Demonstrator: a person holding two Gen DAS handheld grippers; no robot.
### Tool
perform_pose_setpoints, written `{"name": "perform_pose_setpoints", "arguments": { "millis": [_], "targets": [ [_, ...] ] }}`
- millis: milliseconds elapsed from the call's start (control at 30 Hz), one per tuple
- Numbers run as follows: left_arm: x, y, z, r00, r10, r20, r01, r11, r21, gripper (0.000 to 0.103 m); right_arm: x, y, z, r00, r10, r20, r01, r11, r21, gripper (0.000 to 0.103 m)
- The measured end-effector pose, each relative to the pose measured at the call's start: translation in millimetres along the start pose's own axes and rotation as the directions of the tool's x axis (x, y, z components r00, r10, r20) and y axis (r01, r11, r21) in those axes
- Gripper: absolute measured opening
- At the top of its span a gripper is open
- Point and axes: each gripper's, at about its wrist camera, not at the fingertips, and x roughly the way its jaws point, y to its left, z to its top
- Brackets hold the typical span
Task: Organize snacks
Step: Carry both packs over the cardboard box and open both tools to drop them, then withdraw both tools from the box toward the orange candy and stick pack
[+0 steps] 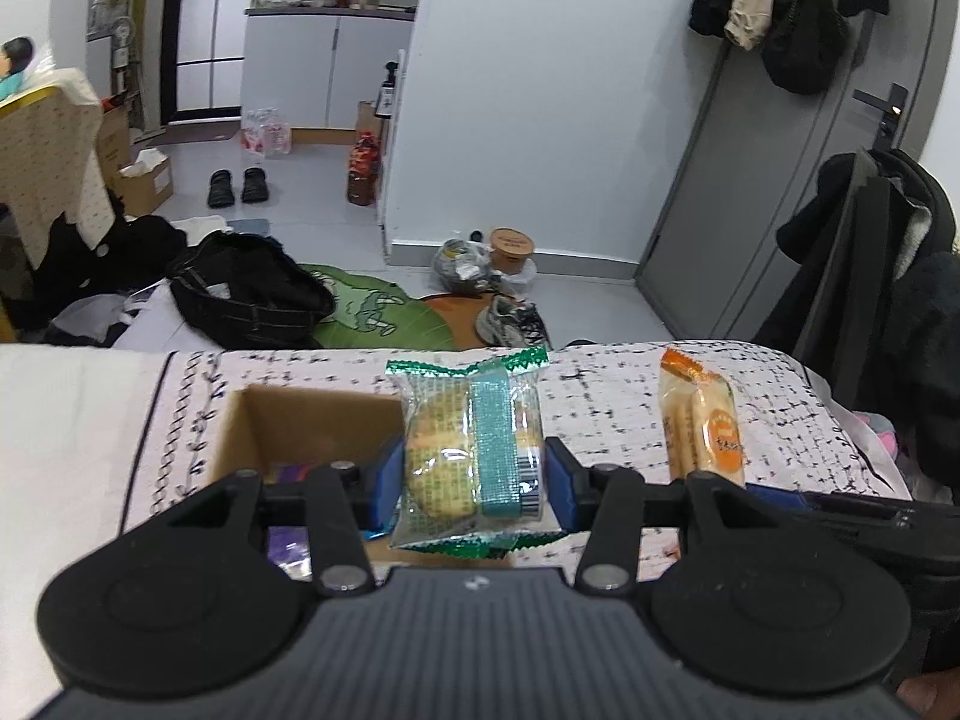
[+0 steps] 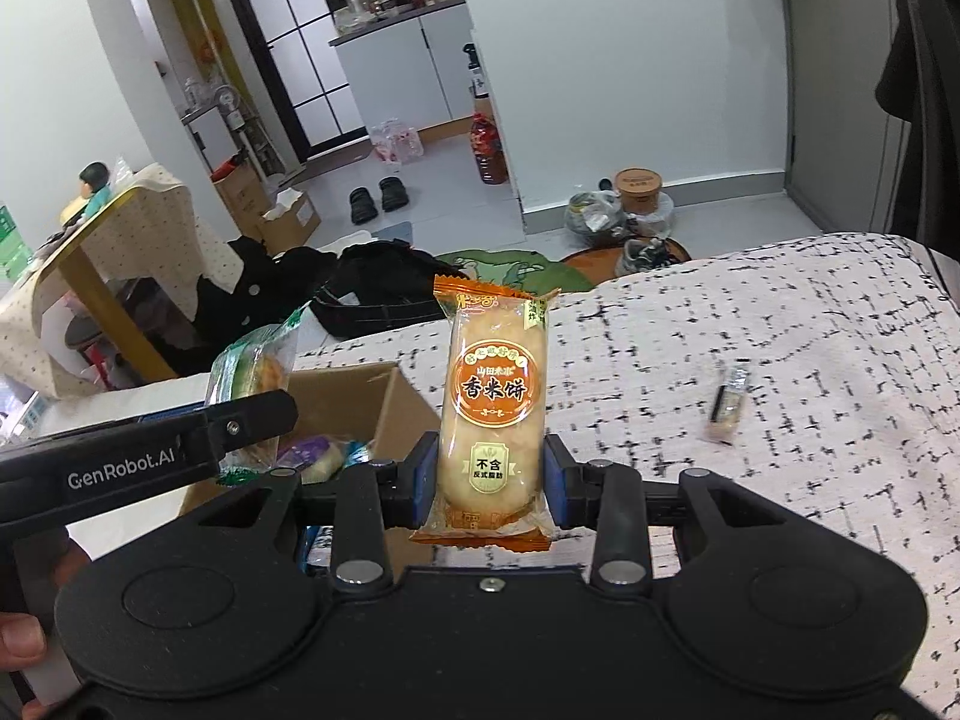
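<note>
The left gripper is clamped on a green-edged biscuit packet, its blue pads pressing the packet's two sides so that it stands upright between them, clear of the surface below. The right gripper is likewise clamped on an orange rice cracker packet, held upright with its printed face toward the camera and its lower seam hanging just below the jaws. Both packets are lifted above a surface covered with a white cloth with black dashes; whether this is a table or a bed cannot be told. An open cardboard box stands on the cloth, just left of and behind the biscuit packet in the left wrist view; in the right wrist view the same box shows a few wrapped snacks lying inside. In that view the left gripper, with the biscuit packet in its jaws, sits over the box's near left side. A small wrapped stick snack lies alone on the cloth, well apart to the right of the cracker packet.
</note>
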Motion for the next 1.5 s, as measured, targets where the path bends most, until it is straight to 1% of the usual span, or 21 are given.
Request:
{"name": "perform_pose_setpoints", "arguments": {
  "millis": [367, 600, 733, 767, 900, 1033, 1133, 1167, 1233, 1300, 1433, 1500],
  "targets": [
    [-11, 52, -6, 0.997, 0.072, -0.018, -0.073, 0.995, -0.064, 0.048, 7, 38, -7, 0.999, 0.054, -0.011, -0.054, 0.998, -0.026, 0.035],
    [-11, 66, -18, 0.996, 0.067, -0.057, -0.07, 0.995, -0.064, 0.048, 21, 60, -13, 0.996, 0.081, -0.041, -0.082, 0.996, -0.042, 0.035],
    [-6, 73, -25, 0.993, 0.071, -0.093, -0.077, 0.995, -0.065, 0.048, 31, 67, -17, 0.995, 0.082, -0.055, -0.085, 0.995, -0.044, 0.035],
    [-5, 74, -25, 0.993, 0.072, -0.094, -0.078, 0.995, -0.064, 0.05, 34, 69, -18, 0.995, 0.081, -0.059, -0.083, 0.996, -0.045, 0.035],
    [-9, 80, -24, 0.994, 0.069, -0.08, -0.075, 0.994, -0.075, 0.052, 44, 75, -20, 0.995, 0.07, -0.066, -0.074, 0.996, -0.055, 0.035],
    [-14, 83, -21, 0.997, 0.056, -0.053, -0.061, 0.994, -0.094, 0.057, 51, 79, -20, 0.997, 0.054, -0.059, -0.057, 0.996, -0.066, 0.036],
    [-18, 84, -21, 0.997, 0.068, -0.04, -0.072, 0.993, -0.091, 0.061, 51, 80, -16, 0.997, 0.061, -0.046, -0.064, 0.995, -0.072, 0.043],
    [-19, 85, -21, 0.997, 0.072, -0.036, -0.075, 0.993, -0.092, 0.062, 51, 79, -16, 0.997, 0.06, -0.044, -0.062, 0.996, -0.069, 0.047],
    [-21, 86, -21, 0.996, 0.081, -0.03, -0.083, 0.991, -0.106, 0.062, 47, 79, -16, 0.998, 0.051, -0.039, -0.054, 0.996, -0.074, 0.052],
    [-22, 86, -22, 0.996, 0.082, -0.024, -0.084, 0.989, -0.118, 0.063, 42, 77, -18, 0.998, 0.045, -0.035, -0.047, 0.996, -0.077, 0.059],
    [-25, 85, -22, 0.996, 0.09, -0.008, -0.09, 0.99, -0.111, 0.067, 32, 69, -20, 0.999, 0.041, -0.034, -0.044, 0.997, -0.068, 0.062],
    [-27, 82, -22, 0.996, 0.089, 0.002, -0.088, 0.99, -0.111, 0.068, 26, 63, -20, 0.999, 0.035, -0.028, -0.036, 0.997, -0.064, 0.068]
  ]
}}
